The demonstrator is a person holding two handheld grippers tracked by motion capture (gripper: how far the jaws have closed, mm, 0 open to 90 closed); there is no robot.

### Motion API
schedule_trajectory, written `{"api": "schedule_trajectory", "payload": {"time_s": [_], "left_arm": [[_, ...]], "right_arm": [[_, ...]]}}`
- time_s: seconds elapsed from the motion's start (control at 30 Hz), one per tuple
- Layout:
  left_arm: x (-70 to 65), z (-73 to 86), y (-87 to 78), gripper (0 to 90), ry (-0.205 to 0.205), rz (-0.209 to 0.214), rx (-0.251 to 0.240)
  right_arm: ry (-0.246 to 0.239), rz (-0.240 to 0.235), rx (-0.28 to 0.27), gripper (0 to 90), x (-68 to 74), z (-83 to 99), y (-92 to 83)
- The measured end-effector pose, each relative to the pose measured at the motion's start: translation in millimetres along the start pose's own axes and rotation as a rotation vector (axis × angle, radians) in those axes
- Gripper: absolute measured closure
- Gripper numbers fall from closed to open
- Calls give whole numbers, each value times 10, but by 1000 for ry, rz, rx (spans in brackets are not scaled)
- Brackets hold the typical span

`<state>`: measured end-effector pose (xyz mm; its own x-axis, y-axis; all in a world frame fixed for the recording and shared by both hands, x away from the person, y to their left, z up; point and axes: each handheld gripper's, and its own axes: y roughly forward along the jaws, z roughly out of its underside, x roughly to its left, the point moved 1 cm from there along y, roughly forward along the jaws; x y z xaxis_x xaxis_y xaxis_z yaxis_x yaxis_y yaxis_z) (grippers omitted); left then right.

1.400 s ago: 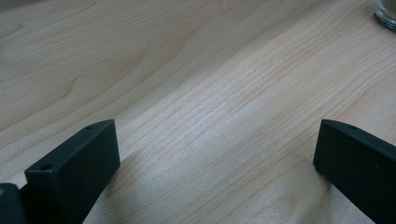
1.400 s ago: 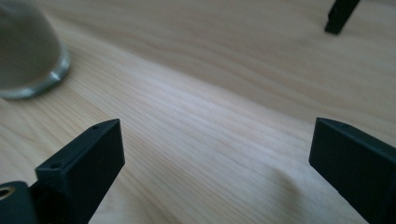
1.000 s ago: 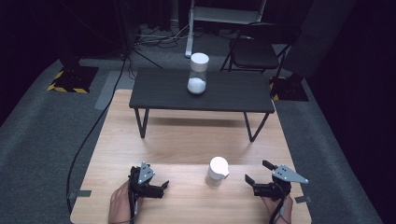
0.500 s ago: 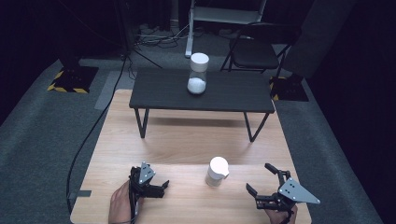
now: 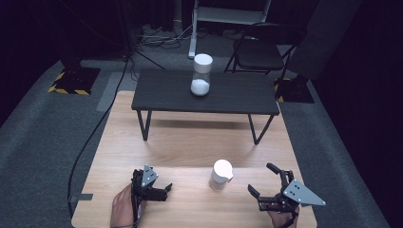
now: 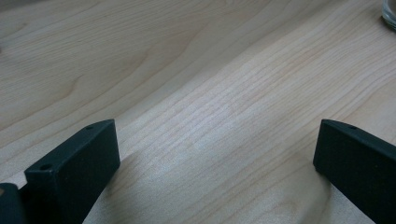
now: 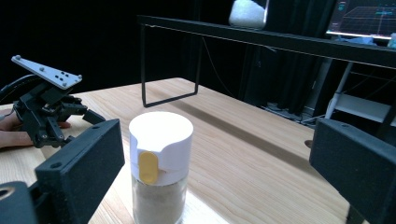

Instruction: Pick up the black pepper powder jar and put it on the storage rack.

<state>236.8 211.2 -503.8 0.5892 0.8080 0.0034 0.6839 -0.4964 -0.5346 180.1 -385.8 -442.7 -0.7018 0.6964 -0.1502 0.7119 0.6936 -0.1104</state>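
Broadly, a light wooden desk [image 5: 190, 142] carries everything; a low black bench [image 5: 157, 92] stands across its far half, with a tall glass jar [image 5: 201, 75] holding white powder and capped in white on top. Near edge, centre: a small shaker jar [image 5: 221, 174] with a white flip lid and a yellow tab, tan powder inside, upright on the bare wood. Right tongs [image 5: 264, 183] just beside it on its right, released, jaws spread wide and aimed at it; in the right gripper view the shaker jar [image 7: 160, 163] stands between the two jaws, untouched by either. Left tongs [image 5: 164, 189] lie low on the desk to the shaker's left, near but apart, also released; the left gripper view has bare wood grain between the parted jaws.
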Motion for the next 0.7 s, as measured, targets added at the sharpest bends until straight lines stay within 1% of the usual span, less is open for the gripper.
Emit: {"api": "schedule_trajectory", "payload": {"time_s": [0.17, 0.23, 0.3, 0.4, 0.53, 0.7], "left_arm": [[0, 1, 1, 0, 0, 0, -1], [0, 1, 1, 0, 0, 0, -1], [1, -1, 0, 0, 1, 0, 0], [1, -1, 0, 0, 1, 0, 1], [2, -1, 1, 0, 1, 1, 0], [2, -1, 3, 0, -1, 1, 0]], "right_arm": [[6, -25, 10, 29, -1, -7, 120], [10, -42, 10, 25, -5, -11, 183], [9, -53, 18, 21, 2, -24, 246], [5, -69, 15, 21, 10, -32, 330], [8, -96, 12, 20, 10, -54, 472], [12, -141, 13, 20, 15, -82, 670]]}}
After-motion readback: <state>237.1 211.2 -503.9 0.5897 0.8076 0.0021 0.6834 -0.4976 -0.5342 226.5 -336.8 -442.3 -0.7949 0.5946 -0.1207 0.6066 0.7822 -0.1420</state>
